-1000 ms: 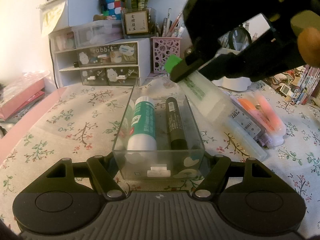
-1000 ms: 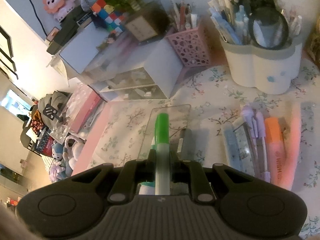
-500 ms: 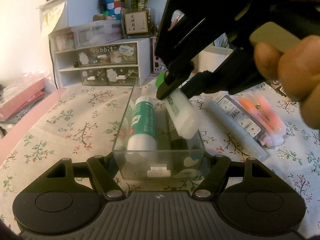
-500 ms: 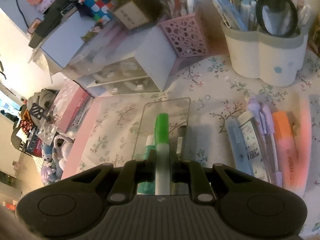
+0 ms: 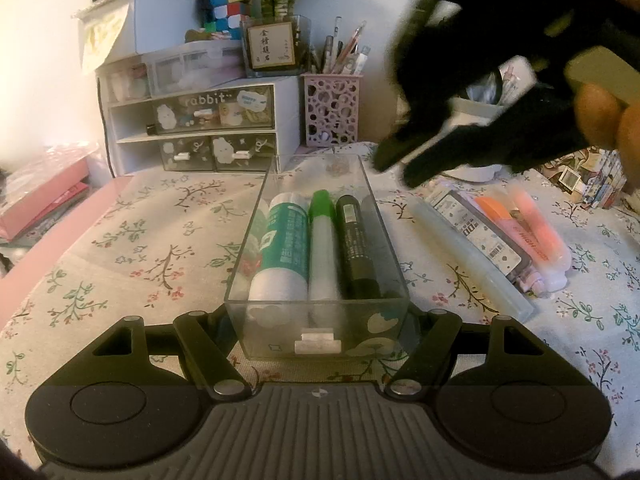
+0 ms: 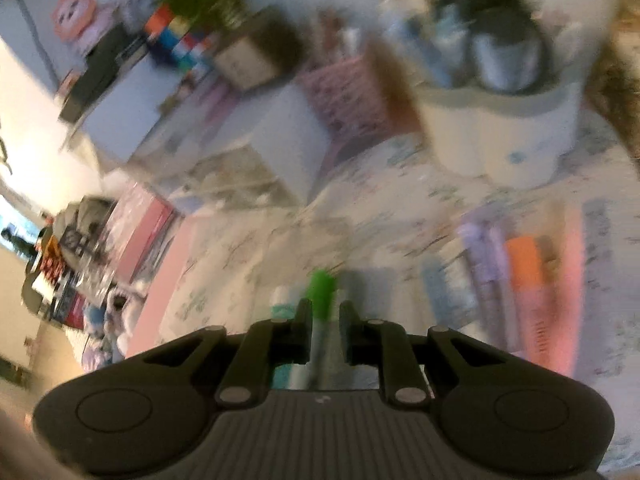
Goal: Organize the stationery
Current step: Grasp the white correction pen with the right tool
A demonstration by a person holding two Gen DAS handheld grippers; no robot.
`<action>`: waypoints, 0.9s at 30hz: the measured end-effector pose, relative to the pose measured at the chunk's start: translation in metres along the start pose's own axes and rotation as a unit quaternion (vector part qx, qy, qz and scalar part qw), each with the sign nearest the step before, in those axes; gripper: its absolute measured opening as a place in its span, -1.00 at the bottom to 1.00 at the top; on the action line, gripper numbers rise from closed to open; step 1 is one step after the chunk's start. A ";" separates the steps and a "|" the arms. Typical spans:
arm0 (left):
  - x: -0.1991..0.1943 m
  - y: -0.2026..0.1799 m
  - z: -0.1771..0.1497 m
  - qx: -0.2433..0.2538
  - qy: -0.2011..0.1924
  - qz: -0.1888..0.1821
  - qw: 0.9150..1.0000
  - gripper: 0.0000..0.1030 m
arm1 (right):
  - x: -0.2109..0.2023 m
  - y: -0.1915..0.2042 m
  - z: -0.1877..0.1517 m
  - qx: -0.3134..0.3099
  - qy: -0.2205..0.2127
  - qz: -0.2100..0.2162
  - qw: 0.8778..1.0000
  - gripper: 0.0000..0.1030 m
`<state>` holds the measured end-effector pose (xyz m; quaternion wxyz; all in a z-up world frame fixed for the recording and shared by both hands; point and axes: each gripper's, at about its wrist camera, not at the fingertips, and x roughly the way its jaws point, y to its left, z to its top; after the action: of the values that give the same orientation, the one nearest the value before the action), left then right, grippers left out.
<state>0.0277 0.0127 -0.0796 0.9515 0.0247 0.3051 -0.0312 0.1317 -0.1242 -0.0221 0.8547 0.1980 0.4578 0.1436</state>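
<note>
A clear plastic drawer box (image 5: 251, 240) stands on the flowered tablecloth, and my left gripper (image 5: 316, 320) is shut on its near end, one finger on each side. Three things lie lengthwise inside it: a green-and-white glue stick (image 5: 286, 240), a green-capped pen (image 5: 323, 240) and a black marker (image 5: 356, 240). My right gripper (image 5: 394, 172) hovers above and behind the box's far right corner, jaws slightly apart and holding nothing. In the blurred right wrist view, the right gripper (image 6: 325, 308) looks down past its fingers at the green-capped pen (image 6: 320, 292) below.
Right of the box lie a pale tube (image 5: 472, 264), a refill pack (image 5: 476, 228), an orange highlighter (image 5: 496, 208) and a pink one (image 5: 536, 232). Behind stand a drawer unit (image 5: 200, 120), a pink mesh cup (image 5: 330, 108) and a white pen holder (image 6: 496, 132). Pink books (image 5: 40, 196) lie left.
My right gripper carried the green-capped pen down into the box, let go of it, and has pulled up and back to the right. The left gripper and the box have not moved.
</note>
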 end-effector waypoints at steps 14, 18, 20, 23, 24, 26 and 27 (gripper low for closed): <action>0.000 0.000 0.000 0.002 0.000 0.000 1.000 0.41 | 0.010 -0.024 -0.014 -0.067 0.021 -0.081 0.994 -0.88; 0.000 0.000 0.000 0.002 -0.001 0.000 1.000 0.41 | 0.020 -0.009 -0.020 -0.131 0.030 -0.112 0.984 -0.88; 0.000 0.000 0.000 0.002 -0.001 0.000 1.000 0.41 | 0.024 -0.006 -0.022 -0.146 0.036 -0.116 0.982 -0.87; 0.000 0.000 0.000 0.002 -0.001 0.000 1.000 0.41 | 0.026 -0.008 -0.022 -0.145 0.036 -0.115 0.982 -0.88; 0.001 0.000 0.000 0.001 -0.001 0.000 1.000 0.41 | 0.026 -0.010 -0.022 -0.142 0.035 -0.112 0.983 -0.88; 0.000 0.000 0.000 0.001 -0.001 0.000 1.000 0.41 | 0.025 -0.011 -0.022 -0.137 0.032 -0.108 0.984 -0.88; 0.000 0.000 0.000 0.001 -0.001 0.000 1.000 0.41 | 0.025 -0.011 -0.023 -0.135 0.032 -0.108 0.984 -0.88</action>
<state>0.0278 0.0125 -0.0798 0.9516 0.0259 0.3045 -0.0316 0.1268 -0.1187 -0.0567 0.8691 0.0257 0.4799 0.1174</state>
